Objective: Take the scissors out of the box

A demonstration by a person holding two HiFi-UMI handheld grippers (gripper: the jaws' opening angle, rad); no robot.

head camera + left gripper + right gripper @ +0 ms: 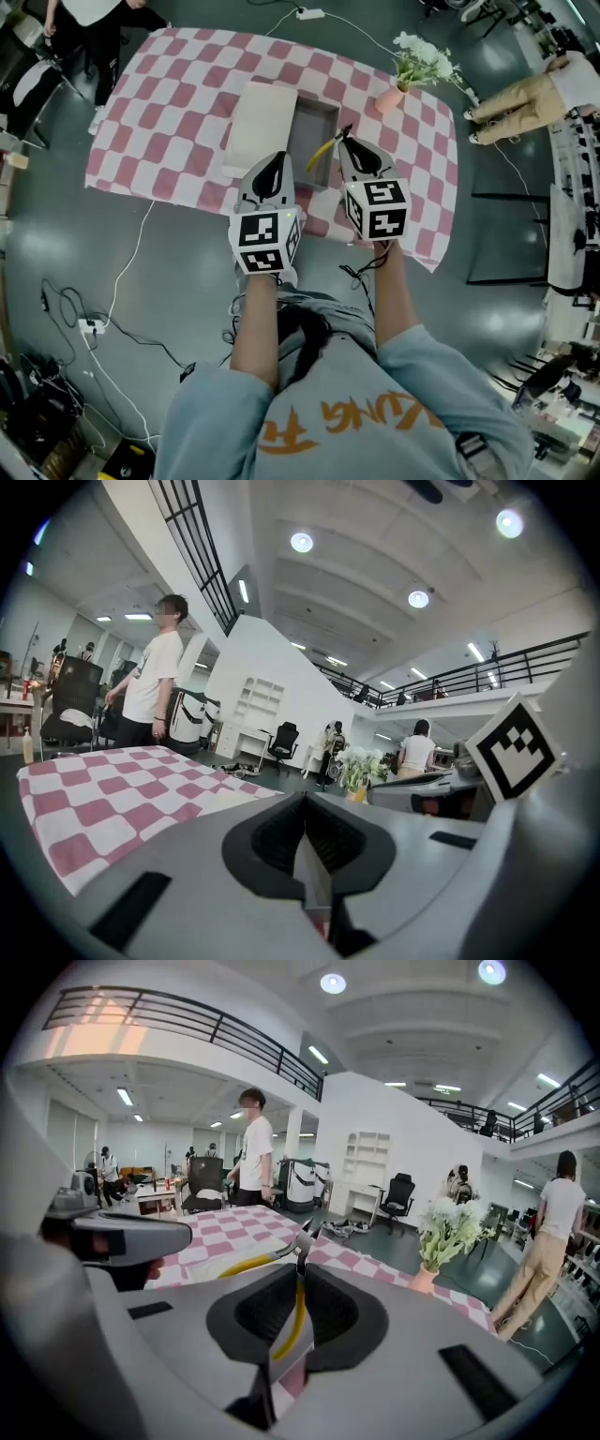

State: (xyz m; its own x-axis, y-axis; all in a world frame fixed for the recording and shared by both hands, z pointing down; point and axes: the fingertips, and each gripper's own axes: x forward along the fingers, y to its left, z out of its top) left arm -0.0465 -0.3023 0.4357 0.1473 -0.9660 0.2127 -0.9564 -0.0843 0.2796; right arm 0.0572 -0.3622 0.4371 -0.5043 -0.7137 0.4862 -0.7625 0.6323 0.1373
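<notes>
The scissors [323,150] have yellow handles and hang in the air over the open grey box [314,120] on the pink-and-white checked table [178,103]. My right gripper [345,141] is shut on them. In the right gripper view one yellow handle [292,1321] runs between the jaws, and the other handle and the blades [305,1238] stick out ahead of the right gripper [298,1274]. My left gripper [275,157] hovers beside it at the box's near left corner, over the white lid [262,122]. The left gripper [305,808] has its jaws together with nothing between them.
A pink vase with white flowers [394,94] stands on the table right of the box. The table's near edge lies just under both grippers. One person [94,28] stands at the far left corner, another [525,94] to the right. Cables [103,328] lie on the floor.
</notes>
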